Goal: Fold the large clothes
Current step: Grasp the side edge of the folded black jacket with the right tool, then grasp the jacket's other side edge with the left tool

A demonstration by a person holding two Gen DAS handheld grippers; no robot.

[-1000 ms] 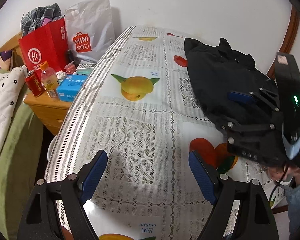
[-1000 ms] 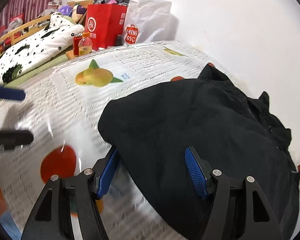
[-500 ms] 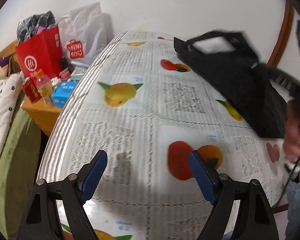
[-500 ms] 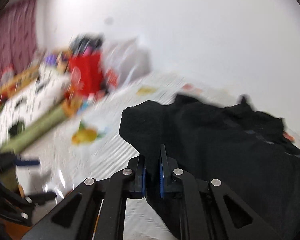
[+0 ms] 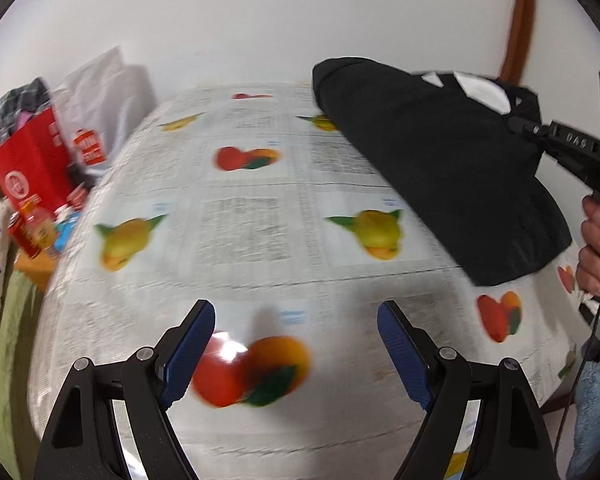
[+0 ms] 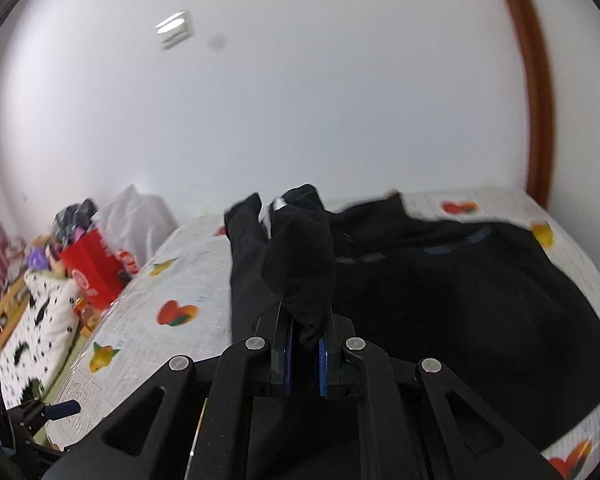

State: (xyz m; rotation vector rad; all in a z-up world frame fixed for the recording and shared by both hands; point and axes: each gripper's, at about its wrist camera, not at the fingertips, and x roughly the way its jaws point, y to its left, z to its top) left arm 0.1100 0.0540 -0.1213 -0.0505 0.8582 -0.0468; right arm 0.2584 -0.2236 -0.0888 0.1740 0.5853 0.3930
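Right hand-held gripper (image 6: 304, 354), jaws closed on a bunched fold of the black garment (image 6: 460, 292), lifted above the bench (image 6: 172, 280); remainder of garment spread over the fruit-printed cloth (image 6: 140, 344); red bag (image 6: 94, 272) and white bag (image 6: 136, 220) at far left, blurred; part of what is probably the left hand-held gripper (image 6: 56, 408) at lower left.

We find the right gripper (image 6: 304, 356), open a second ago, now clamped on the black garment (image 6: 460, 300), lifting its edge off the table.
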